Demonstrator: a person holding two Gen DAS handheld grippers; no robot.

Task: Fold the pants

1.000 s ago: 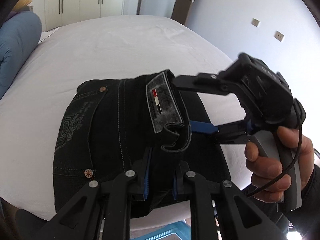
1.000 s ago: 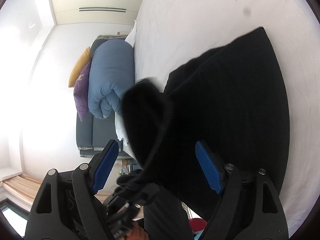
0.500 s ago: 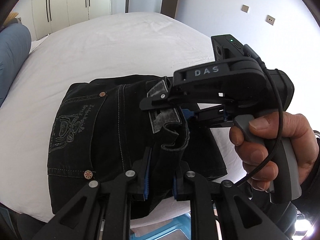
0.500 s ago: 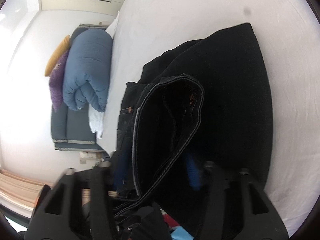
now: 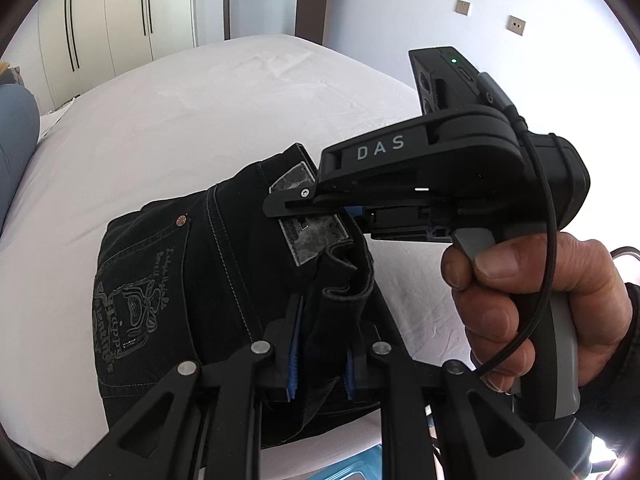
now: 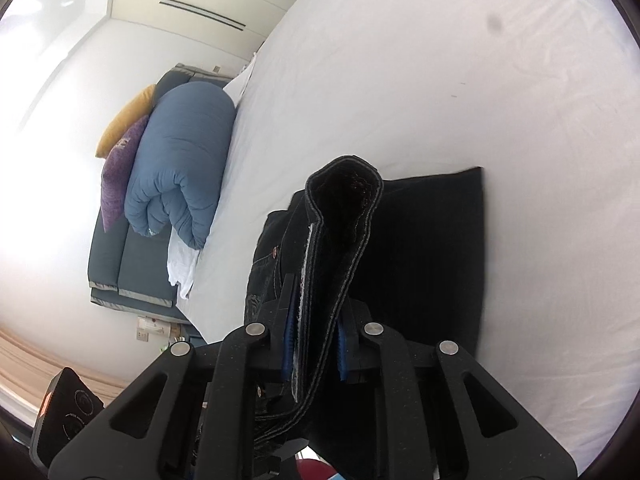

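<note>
Bedroom, white walls, pale wardrobe doors at 11 o'clock in the left wrist view; bed [image 5: 168, 128] with bare white sheet serves as working surface. Item one: black pants [image 5: 208, 280], denim, already folded into a compact stack near the bed's near edge, back pocket with pale embroidery at 9 o'clock, grey waistband patch [image 5: 316, 236] at centre. Waistband end stands lifted off the stack, presumably so it can be carried over for a further fold. Item two: left claw [image 5: 320, 352], blue pads pressed onto a thick fold of the waistband at 6 o'clock, pinching it. Item three: right claw [image 6: 314, 346], jaws having just been closing, now clamped on the same band, cloth between the pads and standing up as a looped edge toward 12 o'clock in its own view; seen from the left view it comes in from 3 o'clock across the patch, held by a hand [image 5: 532, 304] squeezing the trigger. Two grips on one edge, just beside each other, appear meant to keep the layers from sliding apart when moved. Item four: rolled blue duvet [image 6: 180, 160] with purple and mustard cushions at 9 o'clock of the right view, well apart from the pants.
</note>
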